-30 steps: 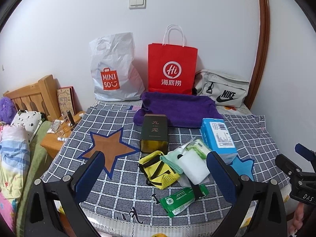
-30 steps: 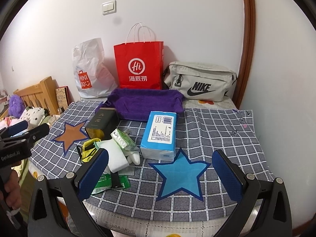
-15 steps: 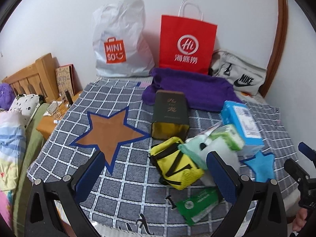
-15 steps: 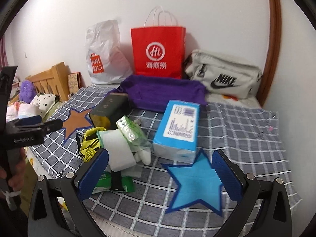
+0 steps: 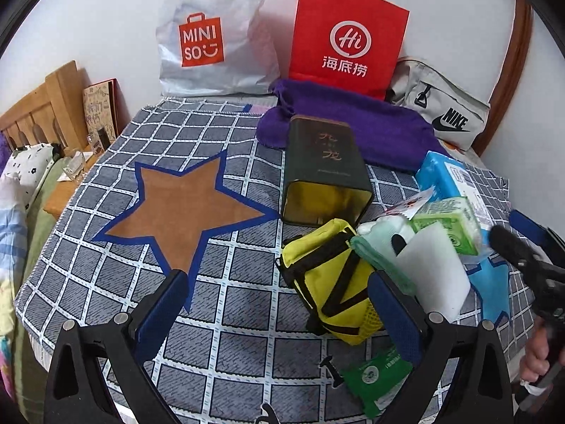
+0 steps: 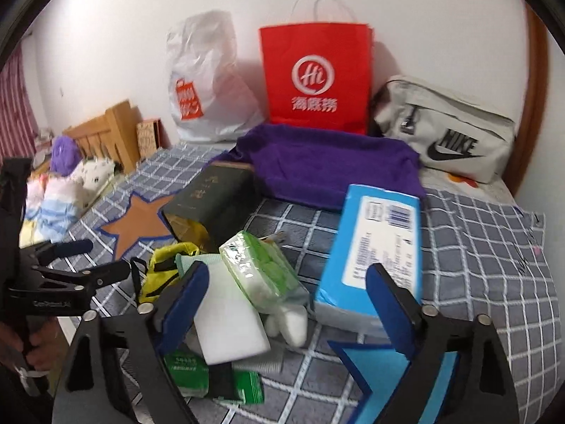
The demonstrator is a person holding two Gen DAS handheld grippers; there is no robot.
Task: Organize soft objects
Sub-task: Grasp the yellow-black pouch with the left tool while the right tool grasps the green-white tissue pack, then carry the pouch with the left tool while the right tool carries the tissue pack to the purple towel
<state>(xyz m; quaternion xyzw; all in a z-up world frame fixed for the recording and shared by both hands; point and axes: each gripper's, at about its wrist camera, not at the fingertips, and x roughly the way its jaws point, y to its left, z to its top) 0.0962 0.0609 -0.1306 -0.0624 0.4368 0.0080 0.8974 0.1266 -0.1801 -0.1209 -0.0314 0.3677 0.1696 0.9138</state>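
A heap of soft things lies on the checked bed cover (image 5: 226,318). It holds a yellow pouch (image 5: 328,282), a white sponge (image 6: 226,321), a green tissue pack (image 6: 261,268), a blue tissue pack (image 6: 374,247) and a green wipes packet (image 5: 374,378). A purple towel (image 5: 353,120) lies behind them. My left gripper (image 5: 279,304) is open over the cover, with the yellow pouch just ahead of its right finger. My right gripper (image 6: 289,304) hangs low over the sponge and the green pack; its jaws are closing and no pad touches anything.
A dark green tin (image 5: 325,169) lies on its side by the pile. A white shopping bag (image 5: 212,35), a red paper bag (image 5: 346,42) and a grey waist bag (image 5: 441,116) stand along the wall. A brown star patch (image 5: 180,205) sits at left, a wooden headboard (image 5: 39,106) beyond.
Both grippers have sunk and moved in toward the pile, which now looks larger. The right gripper's fingers stand closer together than before. Nothing on the bed has moved.
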